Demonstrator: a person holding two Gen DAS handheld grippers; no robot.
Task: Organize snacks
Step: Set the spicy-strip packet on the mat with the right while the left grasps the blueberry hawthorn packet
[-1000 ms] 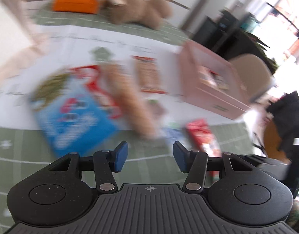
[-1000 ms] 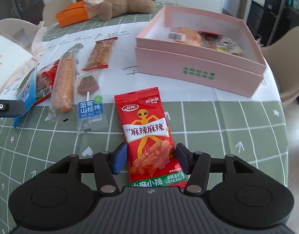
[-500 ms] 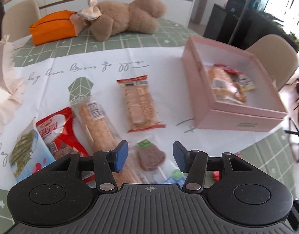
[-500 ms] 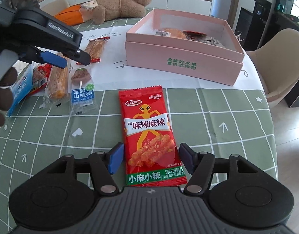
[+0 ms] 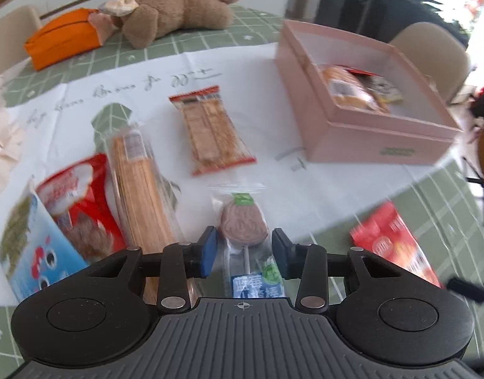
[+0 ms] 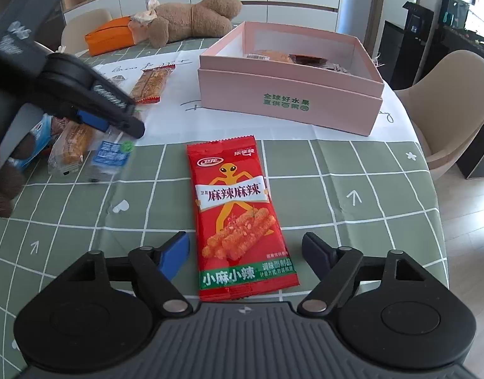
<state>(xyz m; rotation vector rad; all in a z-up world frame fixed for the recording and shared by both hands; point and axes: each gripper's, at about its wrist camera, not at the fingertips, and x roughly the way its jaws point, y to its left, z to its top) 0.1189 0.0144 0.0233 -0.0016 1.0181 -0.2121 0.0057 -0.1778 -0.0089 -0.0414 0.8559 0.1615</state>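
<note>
A clear lollipop packet (image 5: 243,224) with a blue label lies at the edge of the white paper. My left gripper (image 5: 244,251) points down over it, the packet's stick end between the blue pads. The jaws are closing, and I see no pad pressing on it. In the right wrist view the left gripper (image 6: 121,126) hangs over that packet (image 6: 110,154). A red spicy-strip packet (image 6: 238,214) lies flat on the green cloth. My right gripper (image 6: 246,252) straddles its near end, jaws opening, pads clear of it. The pink box (image 6: 289,101) holds several snacks.
On the white paper lie a biscuit packet (image 5: 210,132), a long cracker packet (image 5: 140,189), a red packet (image 5: 80,208) and a blue packet (image 5: 36,252). A teddy bear (image 5: 178,9) and an orange pouch (image 5: 64,38) sit at the back. A beige chair (image 6: 456,101) stands right.
My left gripper swung in over the lollipop packet and its jaws narrowed. My right gripper's jaws widened around the red packet, which stays flat on the cloth.
</note>
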